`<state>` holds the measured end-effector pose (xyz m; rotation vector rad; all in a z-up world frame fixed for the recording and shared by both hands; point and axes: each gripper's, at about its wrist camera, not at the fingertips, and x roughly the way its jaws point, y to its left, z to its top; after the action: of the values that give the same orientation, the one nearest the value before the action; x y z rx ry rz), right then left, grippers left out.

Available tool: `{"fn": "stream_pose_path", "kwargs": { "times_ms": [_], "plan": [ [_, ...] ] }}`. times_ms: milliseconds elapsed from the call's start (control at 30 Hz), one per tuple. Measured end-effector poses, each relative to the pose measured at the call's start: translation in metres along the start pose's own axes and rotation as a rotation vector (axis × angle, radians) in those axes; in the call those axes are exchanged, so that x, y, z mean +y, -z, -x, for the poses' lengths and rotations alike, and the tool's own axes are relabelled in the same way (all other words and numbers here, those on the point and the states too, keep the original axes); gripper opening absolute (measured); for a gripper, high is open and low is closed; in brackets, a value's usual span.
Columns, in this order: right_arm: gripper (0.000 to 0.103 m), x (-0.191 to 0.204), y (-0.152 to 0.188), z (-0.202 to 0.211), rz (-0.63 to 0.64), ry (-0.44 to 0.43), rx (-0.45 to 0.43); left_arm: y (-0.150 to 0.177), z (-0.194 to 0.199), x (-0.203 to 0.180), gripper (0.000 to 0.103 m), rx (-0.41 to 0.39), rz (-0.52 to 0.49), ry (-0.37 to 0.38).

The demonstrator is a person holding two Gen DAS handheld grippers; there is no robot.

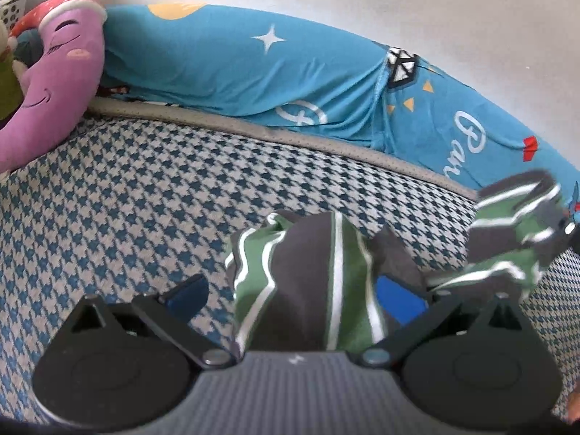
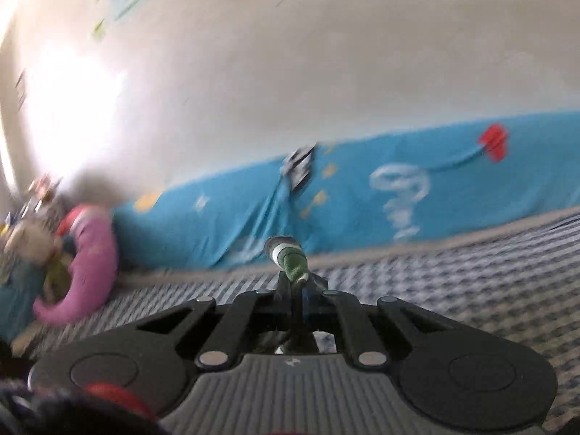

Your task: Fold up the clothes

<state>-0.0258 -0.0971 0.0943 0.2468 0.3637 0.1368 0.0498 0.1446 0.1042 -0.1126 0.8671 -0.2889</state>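
- Two grippers are counted: the left gripper (image 1: 295,291), with blue pads spread wide, and the right gripper (image 2: 298,291), with its fingers pressed together on cloth.
- One striped garment (image 1: 311,275) in green, grey and white is counted.
- One houndstooth-patterned bed surface (image 1: 145,188) is seen.
- One blue printed sheet (image 1: 224,69) is seen along the wall.
- One purple moon-shaped cushion (image 1: 58,83) is counted.
- One plush toy (image 2: 32,243) beside that cushion is counted; it is too blurred for detail.
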Motion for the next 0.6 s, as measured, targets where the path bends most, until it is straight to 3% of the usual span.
{"fn": "stream_pose_path", "kwargs": {
  "times_ms": [300,433,600],
  "plan": [
    [0.007,-0.039,-0.021,0.038,-0.030,0.105,-0.116,0.001,-0.003,-0.034,0.103,-0.021,-0.046,0.070],
    [0.008,-0.057,-0.024,0.048,-0.032,0.180,-0.119,0.005,-0.010,-0.045,0.103,-0.002,-0.043,0.103],
    [0.019,-0.079,-0.023,0.058,-0.063,0.248,-0.102,0.013,-0.019,-0.060,0.103,0.006,-0.055,0.106]
  ]
}}
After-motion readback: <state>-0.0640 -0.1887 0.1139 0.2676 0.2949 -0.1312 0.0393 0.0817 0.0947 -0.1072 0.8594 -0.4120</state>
